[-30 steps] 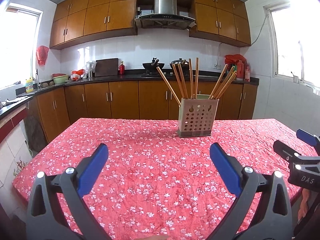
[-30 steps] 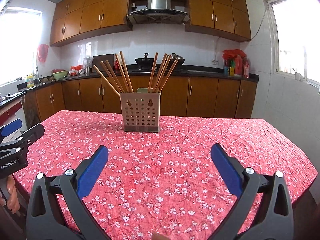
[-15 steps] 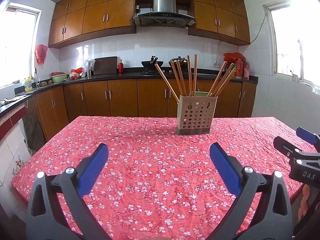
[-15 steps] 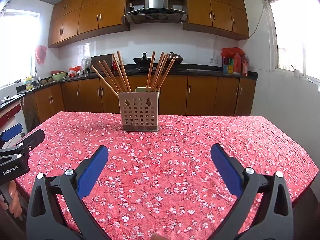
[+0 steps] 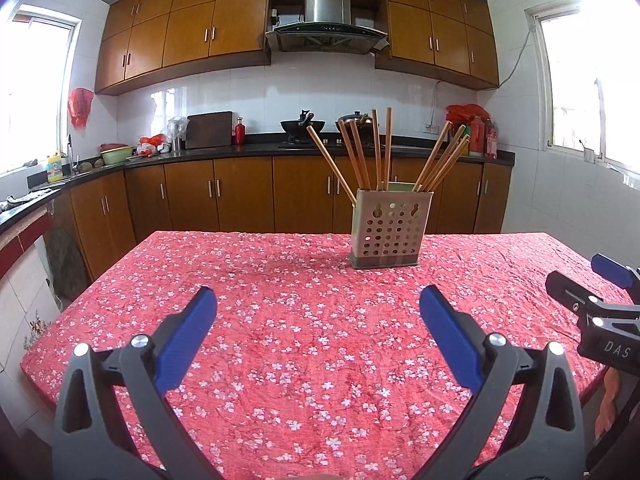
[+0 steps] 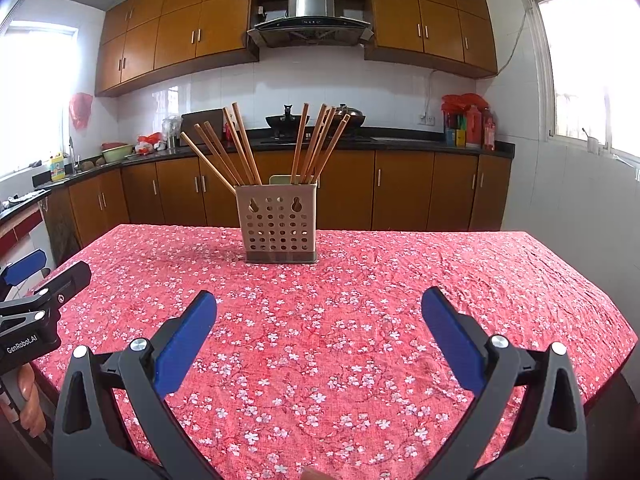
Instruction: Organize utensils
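A beige perforated utensil holder [image 5: 391,229] [image 6: 277,225] stands upright near the far side of the red floral table [image 5: 280,320] [image 6: 360,300]. Several wooden chopsticks [image 5: 376,152] [image 6: 240,148] lean out of it in two bunches. My left gripper [image 5: 318,312] is open over the near part of the table, nothing between its blue pads. My right gripper [image 6: 319,312] is open too, likewise with nothing in it. In the left wrist view the right gripper [image 5: 600,300] shows at the right edge; in the right wrist view the left gripper [image 6: 36,300] shows at the left edge.
A dark kitchen counter [image 5: 200,154] with brown cabinets runs along the back wall, with a wok [image 5: 303,124], bottles [image 5: 482,136] and a chopping board [image 5: 209,129] on it. A person's hand [image 6: 30,396] holds the left gripper's handle.
Both cameras have dropped lower and tilted a little, so the table looks flatter and the holder sits slightly lower in each view. Neither gripper has changed its opening.
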`<action>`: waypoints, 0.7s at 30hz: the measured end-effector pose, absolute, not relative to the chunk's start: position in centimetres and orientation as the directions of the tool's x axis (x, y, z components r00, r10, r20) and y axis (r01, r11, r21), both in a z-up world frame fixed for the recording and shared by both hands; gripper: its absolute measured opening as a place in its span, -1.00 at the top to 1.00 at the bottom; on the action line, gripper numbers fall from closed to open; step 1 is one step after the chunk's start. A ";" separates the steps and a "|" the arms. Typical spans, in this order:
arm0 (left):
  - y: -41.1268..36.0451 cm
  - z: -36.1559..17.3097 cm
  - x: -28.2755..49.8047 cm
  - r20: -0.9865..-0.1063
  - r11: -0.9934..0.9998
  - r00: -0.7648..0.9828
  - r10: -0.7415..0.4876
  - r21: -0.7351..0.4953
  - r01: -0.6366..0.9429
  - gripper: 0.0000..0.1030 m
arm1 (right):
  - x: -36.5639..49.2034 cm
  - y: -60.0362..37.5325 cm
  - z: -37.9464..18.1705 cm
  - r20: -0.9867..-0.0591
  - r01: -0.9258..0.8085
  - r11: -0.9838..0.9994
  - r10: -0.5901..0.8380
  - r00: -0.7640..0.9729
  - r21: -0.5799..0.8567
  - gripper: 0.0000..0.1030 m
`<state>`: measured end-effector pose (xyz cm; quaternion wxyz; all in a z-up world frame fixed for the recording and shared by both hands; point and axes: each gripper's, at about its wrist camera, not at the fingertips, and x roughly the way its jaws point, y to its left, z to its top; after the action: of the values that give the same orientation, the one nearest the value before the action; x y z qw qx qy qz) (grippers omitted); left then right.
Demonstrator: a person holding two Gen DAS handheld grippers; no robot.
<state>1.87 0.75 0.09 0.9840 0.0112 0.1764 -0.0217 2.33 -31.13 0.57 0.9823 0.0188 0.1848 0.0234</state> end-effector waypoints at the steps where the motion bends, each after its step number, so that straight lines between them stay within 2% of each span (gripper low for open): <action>1: 0.7 0.1 1.9 -0.348 0.999 0.937 -0.040 0.014 0.047 -0.92 | 2.3 -31.1 0.6 -0.362 -0.040 0.998 0.053 0.930 0.045 -0.97; 21: 0.5 -0.1 2.1 -0.350 0.999 0.936 -0.045 0.013 0.053 -0.92 | 2.5 -31.0 0.5 -0.365 -0.039 0.998 0.054 0.930 0.048 -0.97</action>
<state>2.05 0.50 -0.12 0.9837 0.0111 0.1777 -0.0248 2.47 -31.03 0.53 0.9820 0.0200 0.1862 0.0236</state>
